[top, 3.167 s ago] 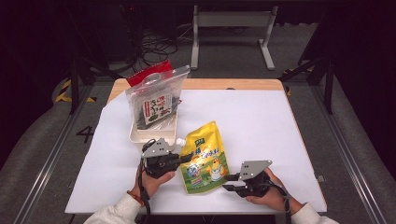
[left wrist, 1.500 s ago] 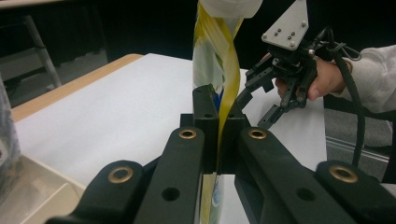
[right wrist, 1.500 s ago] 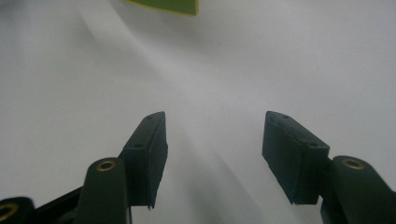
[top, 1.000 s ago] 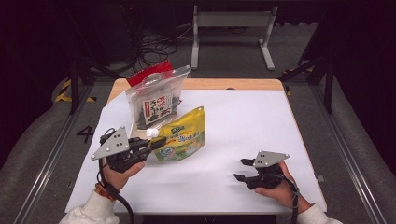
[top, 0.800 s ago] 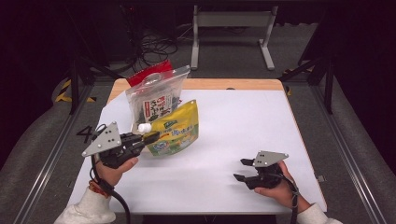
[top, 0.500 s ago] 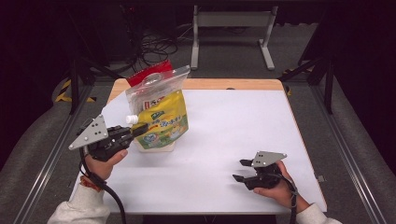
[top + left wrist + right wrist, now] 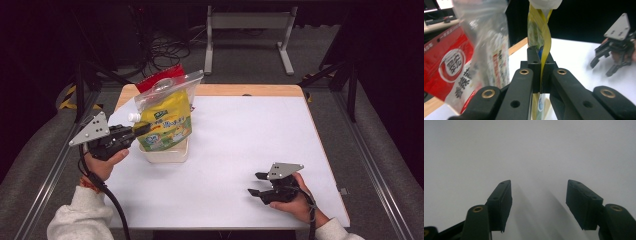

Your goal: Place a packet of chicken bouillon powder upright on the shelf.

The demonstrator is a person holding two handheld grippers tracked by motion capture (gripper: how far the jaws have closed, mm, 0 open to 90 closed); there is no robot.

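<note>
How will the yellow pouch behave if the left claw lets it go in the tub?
Probably floppy: the yellow pouch twists above the left claw, which is shut on its thin edge. It may slump or tip, since it stands taller than the tub and leans on the clear bag. Its glossy film looks slippery.

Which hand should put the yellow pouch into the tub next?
Left, probably. The left gripper is shut on the yellow pouch, holding it right over the tub. The right gripper is open with nothing between its jaws, far across the table.
</note>
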